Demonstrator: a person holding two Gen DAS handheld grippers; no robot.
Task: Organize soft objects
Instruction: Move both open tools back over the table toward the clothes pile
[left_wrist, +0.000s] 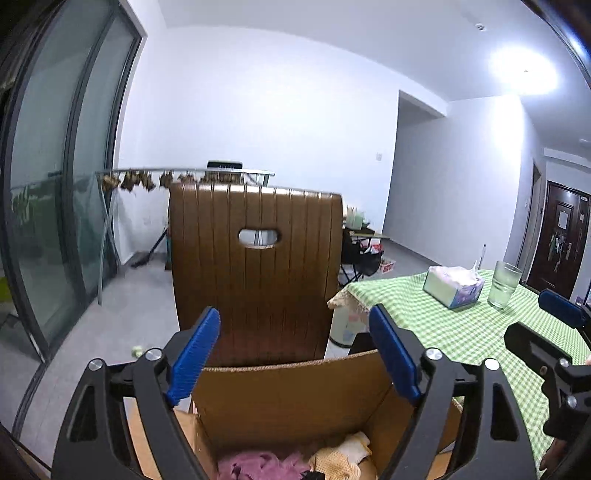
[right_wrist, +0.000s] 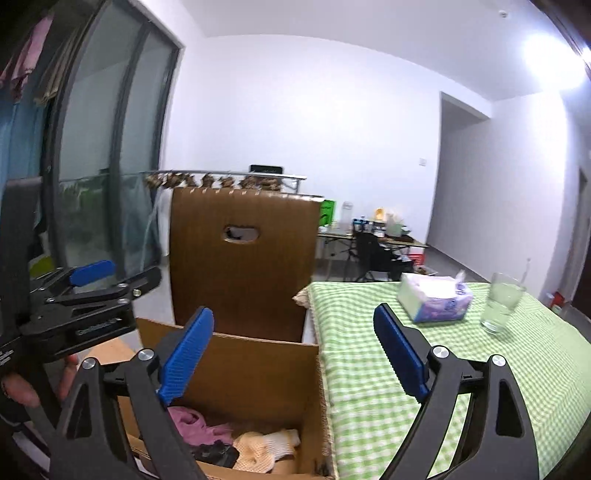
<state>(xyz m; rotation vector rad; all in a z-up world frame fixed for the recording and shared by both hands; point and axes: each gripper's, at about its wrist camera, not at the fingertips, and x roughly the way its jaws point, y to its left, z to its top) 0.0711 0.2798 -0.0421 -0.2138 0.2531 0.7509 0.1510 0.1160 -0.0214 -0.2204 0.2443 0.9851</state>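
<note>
Beside the sliding glass door (left_wrist: 55, 192), w/ a drying rack (left_wrist: 184, 171) behind it, stands a brown chair (left_wrist: 255, 266), its slatted back w/ a handle slot facing both cameras. Right of the chair is the table (left_wrist: 461, 332), covered in a green-and-white checked cloth that runs off toward the room's far side. Pushed up against the table's near left edge sits an open cardboard box (left_wrist: 288, 398), flaps up, just in front of the chair.

Soft things lie inside the box, at the bottom: a pink cloth (right_wrist: 192, 424) on the left, a cream-yellow knit piece (right_wrist: 258, 448) touching it on the right w/ a paler bit beside that, and a small dark item (right_wrist: 218, 454) between them toward the front. Can't tell exactly what the dark one is.

Above the box hangs the left gripper (left_wrist: 295, 354), blue fingers (left_wrist: 194, 354) spread wide, nothing between them, pads clear of the cardboard. To its right, over the box corner and table edge, the right gripper (right_wrist: 295, 354) is likewise released, fingers (right_wrist: 400, 356) wide apart and empty. Each shows at the edge of the other's view, approx. side by side. A person's fingertips show on the left unit's handle in the right wrist view.

On the table, well apart from the box: a tissue pack (right_wrist: 434, 299), tissue poking out the top, and just beside it a clear glass (right_wrist: 500, 306) holding some water.
</note>
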